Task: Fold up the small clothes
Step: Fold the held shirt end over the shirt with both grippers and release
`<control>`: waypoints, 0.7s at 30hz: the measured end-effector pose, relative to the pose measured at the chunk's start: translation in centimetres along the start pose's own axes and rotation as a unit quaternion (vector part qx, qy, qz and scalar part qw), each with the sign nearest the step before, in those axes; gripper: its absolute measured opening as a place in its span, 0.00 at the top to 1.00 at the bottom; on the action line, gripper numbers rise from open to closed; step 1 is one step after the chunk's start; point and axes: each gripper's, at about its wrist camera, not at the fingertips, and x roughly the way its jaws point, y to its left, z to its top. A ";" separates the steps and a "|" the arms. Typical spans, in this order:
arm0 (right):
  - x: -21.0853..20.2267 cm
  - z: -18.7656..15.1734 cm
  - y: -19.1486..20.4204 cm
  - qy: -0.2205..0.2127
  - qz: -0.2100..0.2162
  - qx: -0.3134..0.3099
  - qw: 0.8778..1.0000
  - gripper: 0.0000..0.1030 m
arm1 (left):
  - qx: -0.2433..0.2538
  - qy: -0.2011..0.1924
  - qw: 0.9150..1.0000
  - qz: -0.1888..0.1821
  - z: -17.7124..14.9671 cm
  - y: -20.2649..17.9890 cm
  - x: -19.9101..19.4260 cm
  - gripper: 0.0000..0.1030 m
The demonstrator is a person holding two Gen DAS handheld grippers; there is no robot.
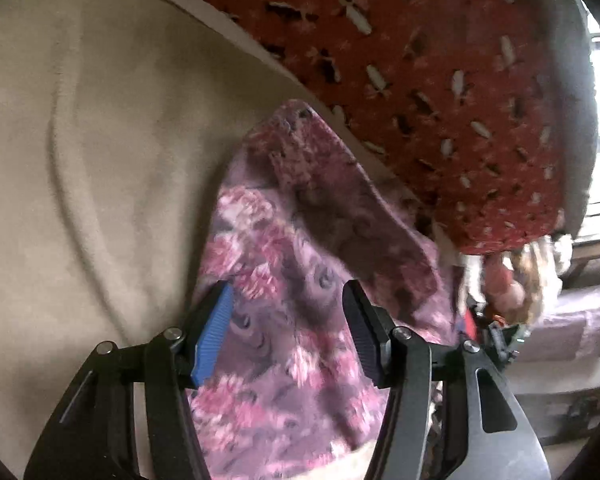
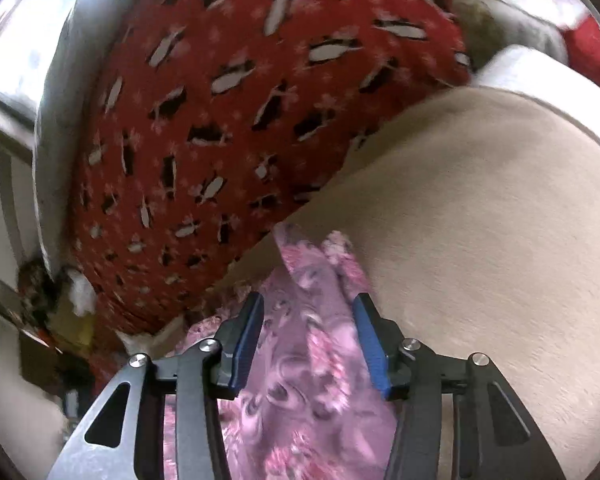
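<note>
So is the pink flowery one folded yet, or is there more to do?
Looks partly done: the pink floral garment lies on the beige cover with one flap turned over itself. In hand: nothing, since the left gripper and right gripper are both open above it, pads off the cloth. Left: probably another fold, though blur hides its full shape. The red patterned blanket sits behind.
</note>
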 end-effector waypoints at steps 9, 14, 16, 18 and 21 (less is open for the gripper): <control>0.0 2.2 0.7 -0.048 -0.006 -0.043 0.998 0.96 | -0.044 -0.050 0.997 0.043 2.4 0.4 1.0 0.47; 3.0 1.5 -3.0 0.028 -0.071 0.009 0.997 0.91 | -0.142 -0.042 0.989 -0.011 3.0 3.6 0.3 0.55; 1.1 1.2 -3.3 -0.009 -0.042 0.029 0.999 0.84 | -0.130 -0.040 0.991 -0.013 2.2 3.9 -0.9 0.55; -0.8 0.5 -3.9 -0.014 -0.006 0.046 0.999 0.78 | -0.097 -0.039 0.994 -0.010 0.6 3.2 -1.7 0.55; -3.3 -1.2 -4.9 -0.010 0.012 0.043 0.999 0.58 | -0.043 -0.029 0.999 -0.010 -3.2 1.4 -2.2 0.54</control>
